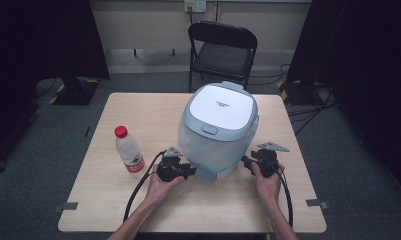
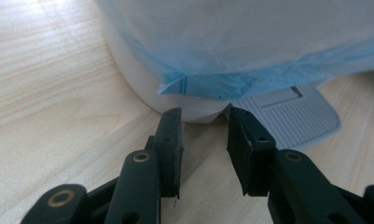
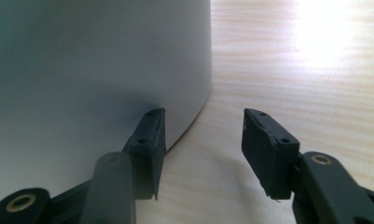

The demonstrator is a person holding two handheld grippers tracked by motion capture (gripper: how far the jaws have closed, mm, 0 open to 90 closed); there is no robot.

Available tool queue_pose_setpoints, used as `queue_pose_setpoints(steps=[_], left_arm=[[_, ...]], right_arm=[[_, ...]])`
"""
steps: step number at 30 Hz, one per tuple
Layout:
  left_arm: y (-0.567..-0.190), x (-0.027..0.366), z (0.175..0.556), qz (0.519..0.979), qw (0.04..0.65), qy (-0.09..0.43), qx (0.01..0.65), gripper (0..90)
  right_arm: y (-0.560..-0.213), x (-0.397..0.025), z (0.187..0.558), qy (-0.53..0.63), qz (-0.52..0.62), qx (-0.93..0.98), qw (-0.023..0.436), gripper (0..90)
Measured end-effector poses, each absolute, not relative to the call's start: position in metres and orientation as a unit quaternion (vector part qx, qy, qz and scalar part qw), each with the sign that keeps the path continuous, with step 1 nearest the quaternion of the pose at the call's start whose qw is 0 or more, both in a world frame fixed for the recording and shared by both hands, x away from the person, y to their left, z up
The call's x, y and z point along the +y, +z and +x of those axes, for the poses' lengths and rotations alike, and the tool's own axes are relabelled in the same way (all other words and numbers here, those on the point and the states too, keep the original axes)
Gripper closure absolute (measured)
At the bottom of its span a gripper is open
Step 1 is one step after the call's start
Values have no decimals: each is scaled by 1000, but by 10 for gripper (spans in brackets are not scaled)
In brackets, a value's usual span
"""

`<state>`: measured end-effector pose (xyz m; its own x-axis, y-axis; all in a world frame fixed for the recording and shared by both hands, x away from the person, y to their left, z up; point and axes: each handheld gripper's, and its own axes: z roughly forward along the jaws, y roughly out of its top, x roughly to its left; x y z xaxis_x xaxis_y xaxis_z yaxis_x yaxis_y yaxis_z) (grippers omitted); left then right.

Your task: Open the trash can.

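A white pedal bin [image 1: 218,127] with a grey lid stands mid-table, lined with a thin blue bag [image 2: 231,70] that hangs over its rim. Its grey foot pedal [image 2: 292,112] juts out at the base. My left gripper [image 1: 188,171] sits low at the bin's front left, jaws open, tips [image 2: 204,123] close to the bin's bottom edge beside the pedal. On the bin's right side my right gripper [image 1: 247,162] is open too [image 3: 201,123], one jaw close against the white wall [image 3: 96,70], nothing held.
A clear water bottle [image 1: 129,150] with a red cap stands left of the left gripper. The light wooden table [image 1: 138,115] has bare room behind the bottle. A black folding chair [image 1: 222,47] stands beyond the far edge.
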<state>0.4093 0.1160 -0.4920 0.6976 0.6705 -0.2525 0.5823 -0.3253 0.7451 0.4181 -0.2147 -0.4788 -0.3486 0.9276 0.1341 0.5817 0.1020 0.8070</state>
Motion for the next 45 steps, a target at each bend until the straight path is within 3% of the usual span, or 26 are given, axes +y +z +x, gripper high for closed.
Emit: queue_pose_setpoints(steps=[2,4,7,16,20,26,28,35,38,40,41,42,45], left_arm=[[-492,115,410,817,434,45,378,648],[-492,115,410,821,432,49,371,643],[-494,120,412,826,410,73,379,641],[-497,142,434,785,418,107,444,616],[-494,140,445,782,405,118,459,537],[-477,145,468,748,445,110,480,547],[-474,141,468,752,469,93,454,554],[-468,135,452,762,472,96,433,722],[-468,131,443,771,473,90,417,731],[-469,130,441,771,477,85,414,726],[-469,130,439,771,475,86,414,717],[-469,131,440,776,468,85,414,673],[-469,135,445,778,447,97,431,662]], right_arm=[[-479,-215,421,409,530,710,217,485],[-481,-217,424,407,534,705,226,381],[-482,-218,425,406,538,705,223,349],[-478,-217,421,401,535,711,219,332],[-479,-218,421,403,538,709,212,332],[-474,-220,419,416,539,705,196,333],[-474,-221,420,418,540,704,198,336],[-475,-223,429,440,527,704,183,499],[-472,-216,437,433,534,698,199,661],[-472,-215,440,430,540,693,207,672],[-472,-214,444,429,545,689,211,668],[-473,-216,449,427,548,686,219,554],[-474,-219,452,425,544,687,226,457]])
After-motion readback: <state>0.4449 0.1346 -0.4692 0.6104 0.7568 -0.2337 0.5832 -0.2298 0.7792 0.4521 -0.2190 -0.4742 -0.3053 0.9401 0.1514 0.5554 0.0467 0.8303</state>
